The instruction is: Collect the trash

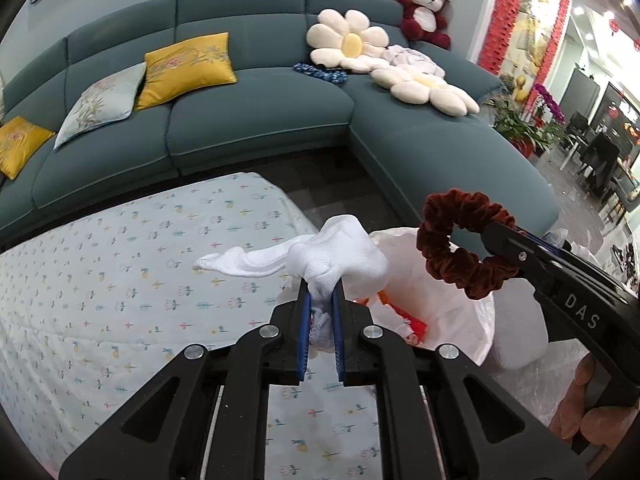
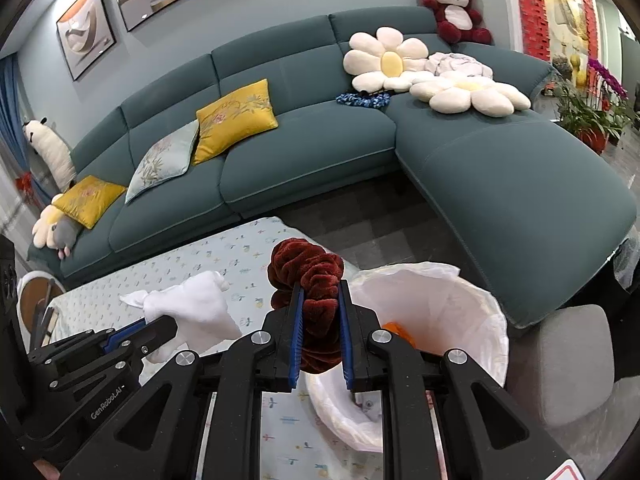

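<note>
My left gripper [image 1: 321, 292] is shut on a crumpled white cloth [image 1: 340, 254] and holds it above the table, beside the rim of a bin lined with a white bag [image 1: 478, 320]. My right gripper [image 2: 320, 292] is shut on a dark red velvet scrunchie [image 2: 308, 268] and holds it just left of the bin's mouth [image 2: 472, 300]. The scrunchie also shows in the left wrist view [image 1: 460, 240], over the bin. The cloth shows in the right wrist view [image 2: 192, 304] in the left gripper [image 2: 160, 326]. Orange and red items [image 1: 408, 318] lie inside the bin.
The table has a floral patterned cover [image 1: 120, 264]. A teal L-shaped sofa [image 1: 260, 120] stands behind with yellow cushions [image 1: 188, 68], flower pillows [image 1: 348, 40], a red plush bear [image 1: 426, 8] and a blue item [image 1: 320, 72]. A grey stool [image 2: 568, 360] stands right of the bin.
</note>
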### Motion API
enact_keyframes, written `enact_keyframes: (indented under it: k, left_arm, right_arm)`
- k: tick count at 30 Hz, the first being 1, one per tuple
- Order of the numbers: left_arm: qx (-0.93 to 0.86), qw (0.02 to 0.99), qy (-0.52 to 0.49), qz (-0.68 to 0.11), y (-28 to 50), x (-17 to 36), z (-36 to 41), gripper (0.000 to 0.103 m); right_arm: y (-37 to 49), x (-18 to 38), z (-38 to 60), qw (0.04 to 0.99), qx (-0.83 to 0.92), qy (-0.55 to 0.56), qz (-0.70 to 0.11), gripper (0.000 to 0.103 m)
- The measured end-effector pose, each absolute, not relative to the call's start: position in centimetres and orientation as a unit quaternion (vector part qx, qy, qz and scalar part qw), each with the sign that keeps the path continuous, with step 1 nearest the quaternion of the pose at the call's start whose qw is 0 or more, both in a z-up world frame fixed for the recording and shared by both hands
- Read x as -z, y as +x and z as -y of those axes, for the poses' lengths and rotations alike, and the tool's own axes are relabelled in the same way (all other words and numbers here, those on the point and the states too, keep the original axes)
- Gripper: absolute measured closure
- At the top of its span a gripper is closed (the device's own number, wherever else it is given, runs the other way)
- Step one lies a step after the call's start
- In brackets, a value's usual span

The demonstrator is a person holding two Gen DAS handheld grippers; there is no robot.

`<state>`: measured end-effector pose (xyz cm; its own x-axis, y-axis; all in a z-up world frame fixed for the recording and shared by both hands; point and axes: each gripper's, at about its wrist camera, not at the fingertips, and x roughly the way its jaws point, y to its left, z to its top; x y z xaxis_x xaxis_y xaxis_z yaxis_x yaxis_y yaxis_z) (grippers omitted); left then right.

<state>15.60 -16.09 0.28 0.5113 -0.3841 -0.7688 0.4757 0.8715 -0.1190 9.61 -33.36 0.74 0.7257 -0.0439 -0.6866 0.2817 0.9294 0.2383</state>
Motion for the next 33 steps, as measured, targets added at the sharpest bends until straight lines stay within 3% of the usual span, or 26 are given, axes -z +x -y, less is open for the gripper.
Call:
enact_keyframes:
  k: [14,17,19,21,28,33]
  left_arm:
    - [0.292,0.853,0.072,-0.426,13.5,-0.5,21.1,0.092]
    - [0.297,0.85,0.069,-0.429,13.3,-0.4,21.7,0.09]
    - [0.293,0.853,0.067,-0.427,13.1,-0.5,22.0,0.08]
    - [0.287,0.857,0.069,-0.423,13.0,-0.6,22.1,0.064]
    - [0.277,0.859,0.07,-0.425,13.1,-0.4,21.9,0.061]
    - [0.27,0.861,0.067,-0.426,13.0,-0.5,21.0,0.058]
  right_arm:
    - [7.7,-0.8,36.5,0.912,0.11,0.171,-0.356,0.087]
    - [7.6,-0.8,37.0,0.912,0.114,0.17,-0.357,0.083]
    - [7.5,-0.9,37.2,0.912,0.118,0.17,-0.355,0.078]
    - [7.2,-1.1,37.7,0.912,0.124,0.173,-0.349,0.067]
    - [6.9,-1.5,38.1,0.914,0.13,0.166,-0.346,0.063]
    - [6.5,-1.9,37.6,0.917,0.131,0.163,-0.34,0.048]
